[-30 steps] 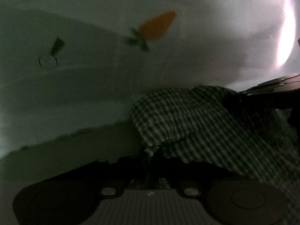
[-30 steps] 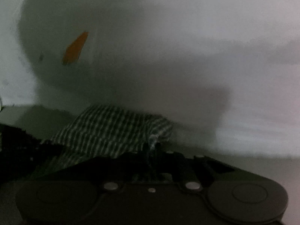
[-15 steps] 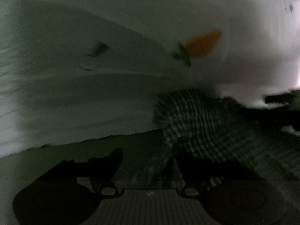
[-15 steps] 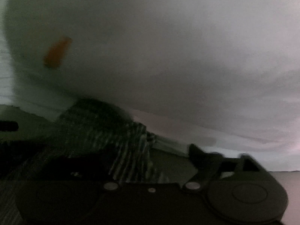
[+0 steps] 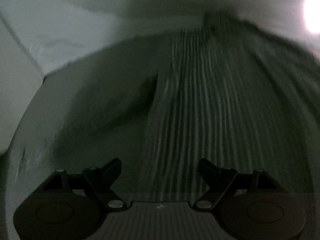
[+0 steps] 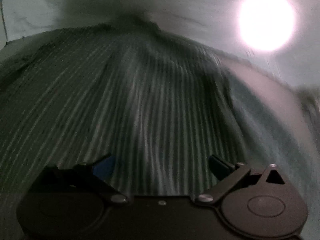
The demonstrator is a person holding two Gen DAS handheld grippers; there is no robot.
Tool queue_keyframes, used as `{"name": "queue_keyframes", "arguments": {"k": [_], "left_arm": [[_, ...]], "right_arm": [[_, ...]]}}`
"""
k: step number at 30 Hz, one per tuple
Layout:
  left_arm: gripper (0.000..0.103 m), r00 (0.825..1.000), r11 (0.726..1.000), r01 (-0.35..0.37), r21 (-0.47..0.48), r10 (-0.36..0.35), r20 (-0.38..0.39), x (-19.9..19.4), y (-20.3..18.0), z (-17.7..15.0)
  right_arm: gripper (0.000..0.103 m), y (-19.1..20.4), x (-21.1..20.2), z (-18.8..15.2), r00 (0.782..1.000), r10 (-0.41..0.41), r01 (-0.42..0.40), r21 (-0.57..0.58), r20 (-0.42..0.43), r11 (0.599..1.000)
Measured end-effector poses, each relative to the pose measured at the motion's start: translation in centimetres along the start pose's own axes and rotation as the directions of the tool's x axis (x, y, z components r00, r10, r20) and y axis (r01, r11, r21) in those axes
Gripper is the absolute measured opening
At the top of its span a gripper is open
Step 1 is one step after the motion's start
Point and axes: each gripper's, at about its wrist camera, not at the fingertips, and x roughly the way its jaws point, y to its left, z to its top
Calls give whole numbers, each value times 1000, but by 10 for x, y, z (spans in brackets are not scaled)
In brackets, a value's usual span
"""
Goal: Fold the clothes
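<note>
Checked garment [image 6: 140, 104] lies spread on the surface [image 5: 104, 108], fold stage indeterminate; left gripper [image 5: 160, 166] and right gripper [image 6: 162, 164] both spread, holding nothing.

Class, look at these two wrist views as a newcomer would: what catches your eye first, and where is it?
A bright glare burns at the upper right of the right wrist view. Below it the checked cloth fills most of the picture, blurred into streaks. Both the left gripper and right gripper stand open over it, holding nothing.
</note>
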Motion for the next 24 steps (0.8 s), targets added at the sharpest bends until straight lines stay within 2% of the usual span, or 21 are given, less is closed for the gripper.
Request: {"name": "queue_keyframes", "arguments": {"k": [2, 4, 7, 9, 12, 14, 19, 24], "left_arm": [[90, 1000, 1000, -10, -28, 9, -24, -21, 6, -32], [90, 999, 996, -9, -88, 4, -50, -41, 15, -57], [96, 997, 983, -19, -181, 5, -74, -54, 23, -85], [100, 997, 979, -33, -204, 18, -74, -62, 28, -103], [102, 995, 958, -39, -286, 12, -95, -72, 39, -119], [103, 994, 933, -36, -358, -4, -111, -79, 50, -131], [103, 992, 932, -17, -362, -29, -121, -90, 63, -143], [103, 991, 907, 7, -421, -64, -122, -85, 95, -139]], "right_arm": [[103, -12, -17, -28, 999, 32, -28, 100, -41, 995], [103, -22, -32, -50, 999, 21, -13, 170, -46, 985], [103, -29, -50, -78, 999, 1, 4, 177, -32, 984], [103, -33, -56, -86, 1000, -4, 6, 182, -8, 983], [103, -34, -63, -93, 1000, 2, -3, 164, 7, 986], [103, -35, -68, -95, 1000, 6, -6, 162, 0, 987], [103, -27, -69, -89, 1000, 19, -19, 182, 4, 983], [103, 14, -60, -65, 995, 98, -102, 140, 33, 985]]}}
